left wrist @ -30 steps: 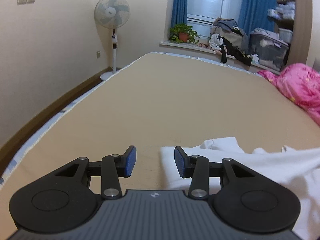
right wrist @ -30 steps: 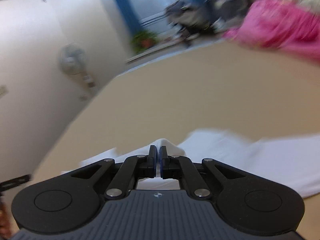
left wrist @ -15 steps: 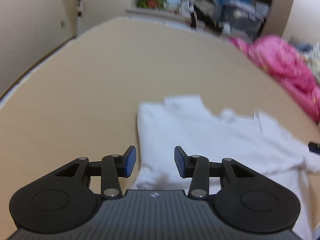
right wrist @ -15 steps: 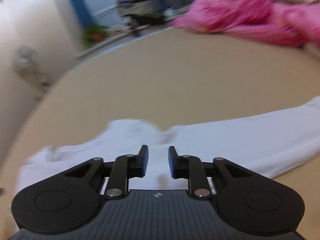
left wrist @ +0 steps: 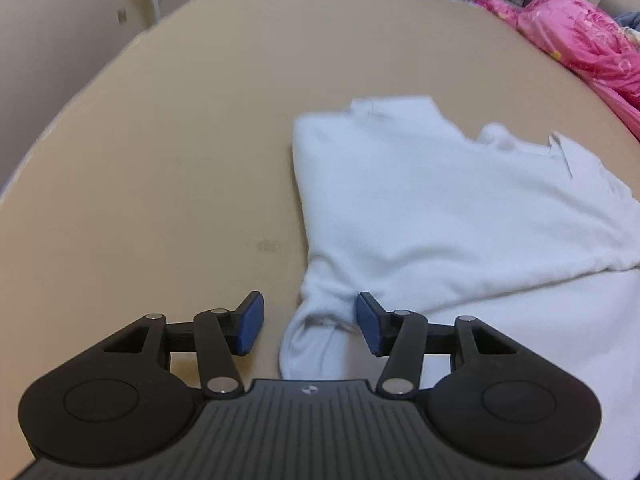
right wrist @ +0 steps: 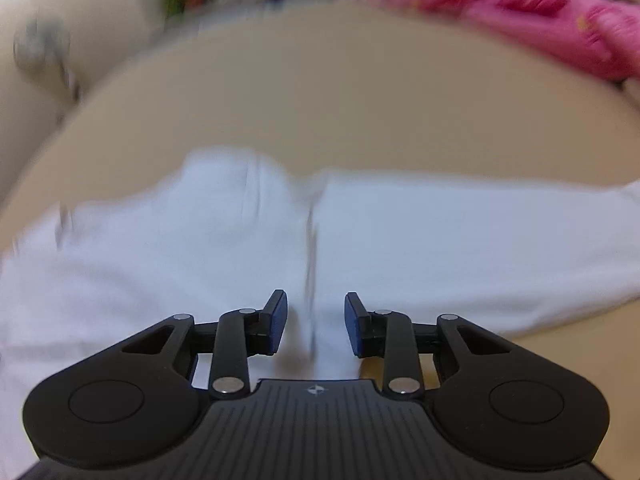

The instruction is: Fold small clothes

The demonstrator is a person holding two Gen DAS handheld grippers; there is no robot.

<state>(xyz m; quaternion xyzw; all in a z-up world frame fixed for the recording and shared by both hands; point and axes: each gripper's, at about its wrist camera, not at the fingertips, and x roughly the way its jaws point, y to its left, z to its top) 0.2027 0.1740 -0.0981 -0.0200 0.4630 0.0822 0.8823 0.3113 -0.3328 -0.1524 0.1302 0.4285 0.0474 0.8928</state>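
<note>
A white garment (left wrist: 420, 208) lies partly folded on the tan bed (left wrist: 180, 140). Its left edge is folded over and a sleeve end (left wrist: 308, 344) hangs toward me. My left gripper (left wrist: 310, 322) is open, its jaws on either side of that sleeve end without closing on it. In the blurred right wrist view the same white garment (right wrist: 360, 240) spreads across the frame with a vertical crease in the middle. My right gripper (right wrist: 316, 322) is open and empty just above the cloth, in line with the crease.
A pink quilt (left wrist: 584, 32) is heaped at the far right of the bed, also in the right wrist view (right wrist: 520, 12). The bed's left edge (left wrist: 80, 92) borders a cream wall. Clutter lines the far windowsill.
My right gripper opened and let go of the white cloth, then opened wider. Both cameras tilted down toward the bed. The garment now lies with its left side folded over.
</note>
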